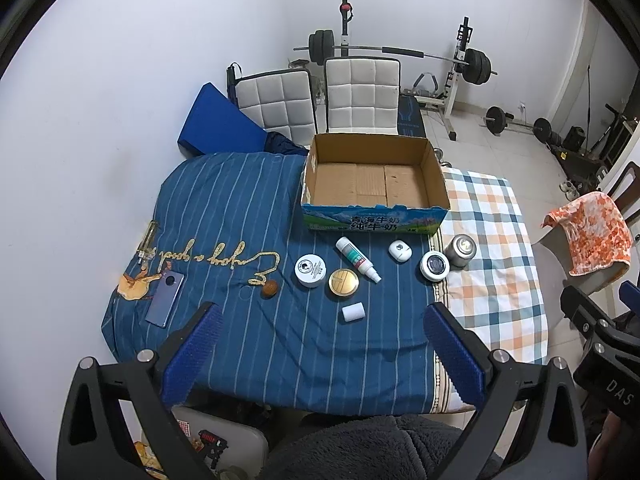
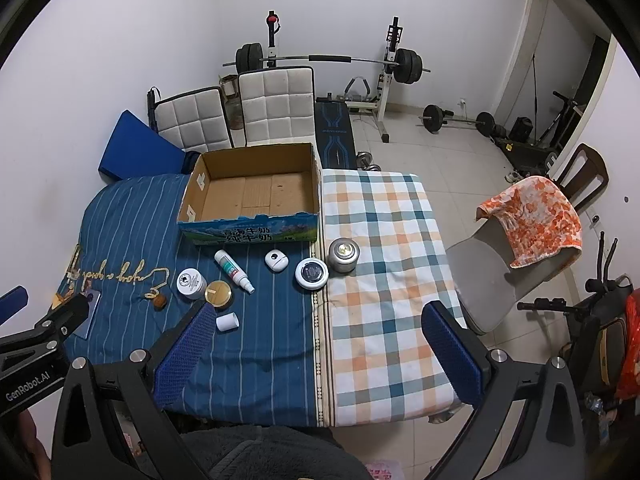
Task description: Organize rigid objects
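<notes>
Jars, a spray bottle (image 1: pixel 358 260) and a gold compact (image 1: pixel 343 282) lie in a loose row on the table just in front of the empty cardboard box (image 1: pixel 374 178), within easy reach. Left tool (image 1: pixel 320 332) hovers released above them.

From the right view, right tool (image 2: pixel 316 330) likewise gapes empty, near the metal can (image 2: pixel 343 255).

Walls: plain white (image 2: pixel 120 20).
Floor: pale tiles (image 2: pixel 432 152).
Far wall: barbell (image 1: pixel 384 51) on rack.
Behind table: two white quilted chairs (image 1: pixel 362 96).
Right: grey chair (image 2: pixel 492 276), orange towel (image 2: pixel 536 220) draped.
Doorway (image 2: pixel 560 52): right.
</notes>
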